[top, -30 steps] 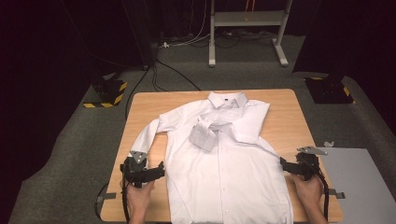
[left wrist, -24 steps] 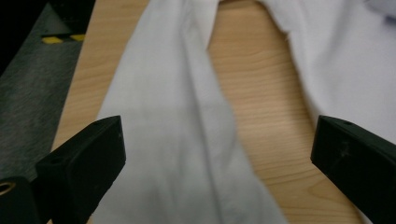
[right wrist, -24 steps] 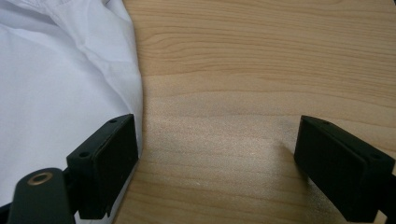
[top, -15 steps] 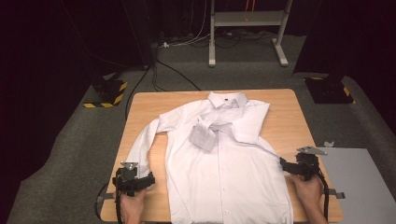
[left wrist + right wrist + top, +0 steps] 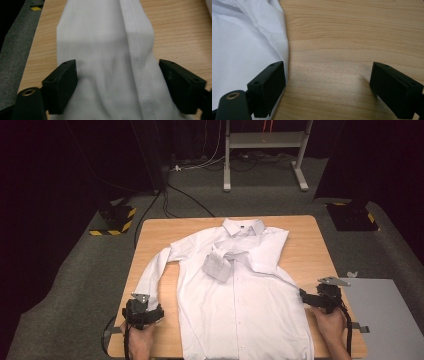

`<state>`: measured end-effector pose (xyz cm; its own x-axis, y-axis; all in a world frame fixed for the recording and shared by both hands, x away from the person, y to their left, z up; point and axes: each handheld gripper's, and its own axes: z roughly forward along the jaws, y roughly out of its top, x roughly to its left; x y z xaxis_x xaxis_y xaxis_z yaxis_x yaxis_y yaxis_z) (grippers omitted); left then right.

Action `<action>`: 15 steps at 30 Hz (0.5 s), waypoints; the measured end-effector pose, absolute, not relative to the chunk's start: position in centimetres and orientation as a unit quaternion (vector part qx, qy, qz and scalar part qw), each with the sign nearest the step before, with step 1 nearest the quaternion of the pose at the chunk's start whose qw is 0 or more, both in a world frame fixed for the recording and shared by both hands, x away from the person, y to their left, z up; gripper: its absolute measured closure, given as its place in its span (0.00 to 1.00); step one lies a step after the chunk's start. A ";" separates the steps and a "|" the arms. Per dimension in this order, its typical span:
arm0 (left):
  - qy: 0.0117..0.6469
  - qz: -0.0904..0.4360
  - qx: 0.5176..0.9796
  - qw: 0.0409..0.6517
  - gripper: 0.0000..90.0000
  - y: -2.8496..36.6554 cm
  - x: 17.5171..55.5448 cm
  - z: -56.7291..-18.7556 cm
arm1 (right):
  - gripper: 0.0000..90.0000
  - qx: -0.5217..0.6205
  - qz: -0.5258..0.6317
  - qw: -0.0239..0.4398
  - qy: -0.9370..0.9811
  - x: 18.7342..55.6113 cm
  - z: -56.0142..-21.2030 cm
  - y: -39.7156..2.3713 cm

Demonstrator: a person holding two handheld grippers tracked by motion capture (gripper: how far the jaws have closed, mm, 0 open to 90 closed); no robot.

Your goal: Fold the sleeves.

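A white button-up shirt (image 5: 240, 295) lies flat on the wooden table (image 5: 310, 250), collar at the far side, with one sleeve folded across its chest. Its other sleeve (image 5: 152, 275) runs down towards the near left corner. There my left gripper (image 5: 145, 301) rests low on the table, and the sleeve (image 5: 105, 50) lies between its jaws. The left gripper (image 5: 117, 67) has just been closing, and the cloth gathers between the pads, which still stand wide apart. My right gripper (image 5: 306, 296) is open on bare wood beside the shirt's right edge (image 5: 242, 45). The right gripper (image 5: 328, 67) has nothing between its jaws.
A grey board (image 5: 385, 315) lies beside the table at the near right. Black bases with yellow stripes (image 5: 115, 217) sit on the carpet at both far sides. A metal stand (image 5: 265, 140) and cables are behind the table.
My left gripper has dropped down and towards the near edge, onto the end of the sleeve, and its jaws have narrowed around the cloth. The right gripper has stayed put.
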<state>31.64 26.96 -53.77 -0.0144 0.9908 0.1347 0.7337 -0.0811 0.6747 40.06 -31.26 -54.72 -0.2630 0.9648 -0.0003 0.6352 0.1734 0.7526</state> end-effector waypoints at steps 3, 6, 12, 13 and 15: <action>0.633 0.305 0.681 0.207 0.32 26.9 31.6 -53.6 | 0.15 0.553 0.328 0.251 0.724 40.1 -54.7 -31.3; 0.619 0.304 0.696 0.201 0.43 26.8 31.6 -53.3 | 0.15 0.553 0.328 0.251 0.724 40.1 -54.7 -31.3; 0.599 0.281 0.723 0.196 0.71 26.9 31.9 -52.9 | 0.15 0.552 0.328 0.251 0.724 40.0 -54.7 -31.2; 0.599 0.277 0.725 0.196 0.73 26.9 31.9 -52.8 | 0.15 0.552 0.328 0.251 0.724 40.0 -54.7 -31.2; 0.598 0.272 0.727 0.198 0.78 26.9 31.9 -52.6 | 0.15 0.552 0.328 0.251 0.724 40.0 -54.7 -31.2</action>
<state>31.91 26.90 -52.59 0.1369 0.9777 0.1594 0.7618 -0.2068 0.6140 40.05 -31.24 -54.72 -0.2648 0.9643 -0.0010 0.6349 0.1752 0.7525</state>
